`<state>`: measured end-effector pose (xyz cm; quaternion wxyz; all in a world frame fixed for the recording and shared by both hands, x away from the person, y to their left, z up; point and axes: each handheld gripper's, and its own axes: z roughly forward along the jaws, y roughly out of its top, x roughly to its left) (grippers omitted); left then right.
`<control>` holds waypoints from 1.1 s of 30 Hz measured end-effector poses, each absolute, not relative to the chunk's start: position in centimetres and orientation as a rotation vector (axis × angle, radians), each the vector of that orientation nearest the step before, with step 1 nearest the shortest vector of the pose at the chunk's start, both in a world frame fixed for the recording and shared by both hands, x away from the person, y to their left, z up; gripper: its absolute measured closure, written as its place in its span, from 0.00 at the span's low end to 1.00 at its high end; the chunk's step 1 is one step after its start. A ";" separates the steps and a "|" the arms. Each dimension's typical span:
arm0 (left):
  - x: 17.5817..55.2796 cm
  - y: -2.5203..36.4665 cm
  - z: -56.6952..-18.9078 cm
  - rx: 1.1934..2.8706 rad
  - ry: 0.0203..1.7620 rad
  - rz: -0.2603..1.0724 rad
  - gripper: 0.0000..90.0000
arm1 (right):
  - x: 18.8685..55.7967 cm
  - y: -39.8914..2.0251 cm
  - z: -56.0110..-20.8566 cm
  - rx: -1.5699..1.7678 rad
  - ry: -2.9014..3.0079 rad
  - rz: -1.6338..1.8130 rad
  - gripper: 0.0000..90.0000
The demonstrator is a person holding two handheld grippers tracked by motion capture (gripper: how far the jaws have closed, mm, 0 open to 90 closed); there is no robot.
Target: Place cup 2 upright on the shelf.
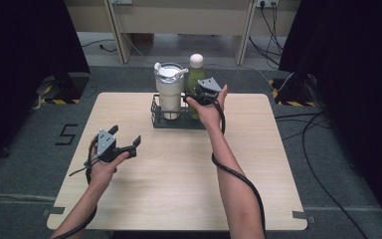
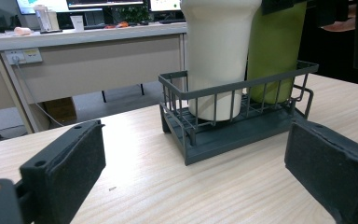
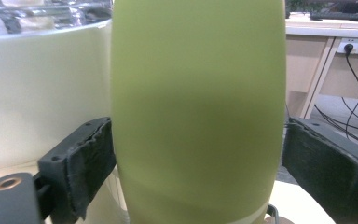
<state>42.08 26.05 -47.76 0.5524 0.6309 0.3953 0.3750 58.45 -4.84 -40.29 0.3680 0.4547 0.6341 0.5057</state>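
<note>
The green bottle (image 3: 198,112) is what I'm after, standing upright in the dark wire rack (image 1: 155,115) at the twelve o'clock edge of the table (image 1: 179,184), with the cream tumbler (image 1: 169,92) just beside it at its nine o'clock. My right gripper (image 1: 202,96) is up at the bottle now, jaws set either side of the body; in the right gripper view the left pad (image 3: 91,163) looks to be touching the green wall, but at the right pad (image 3: 326,165) I can't make out contact, so whether I'm clamped yet I cannot tell. I'd call this the grasp step, no lift yet, since the bottle sits low in the rack. Next I'd want a firm squeeze, then a straight pull upward so the base clears the rail without dragging the tumbler along. My left gripper (image 1: 124,145) waits over bare table at about eight o'clock from the rack, jaws spread wide and holding nothing. The left gripper view gives me what the right one can't: the rack's bars and both bases seated inside. The high view adds the bottle's pale round cap (image 1: 196,60) and the tumbler's lid (image 1: 169,71).
</note>
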 end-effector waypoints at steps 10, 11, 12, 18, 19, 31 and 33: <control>42.0 25.9 -47.7 1.492 0.934 0.886 0.05 | 57.4 -5.2 -39.9 1.141 1.638 1.318 0.09; 42.0 25.9 -47.7 1.492 0.934 0.886 0.05 | 57.2 -5.3 -39.8 1.136 1.641 1.314 0.09; 42.0 25.9 -47.7 1.492 0.934 0.885 0.05 | 57.1 -5.4 -39.8 1.131 1.643 1.315 0.09; 42.0 25.8 -47.8 1.496 0.932 0.883 0.05 | 56.1 -5.9 -39.3 1.113 1.645 1.329 0.09; 42.0 25.8 -47.8 1.496 0.931 0.883 0.05 | 55.9 -6.1 -39.2 1.112 1.647 1.334 0.09; 42.0 25.7 -47.8 1.499 0.933 0.885 0.05 | 53.9 -7.2 -39.3 1.079 1.676 1.329 0.11; 41.9 25.7 -47.8 1.499 0.932 0.885 0.05 | 53.6 -7.4 -39.3 1.072 1.681 1.331 0.11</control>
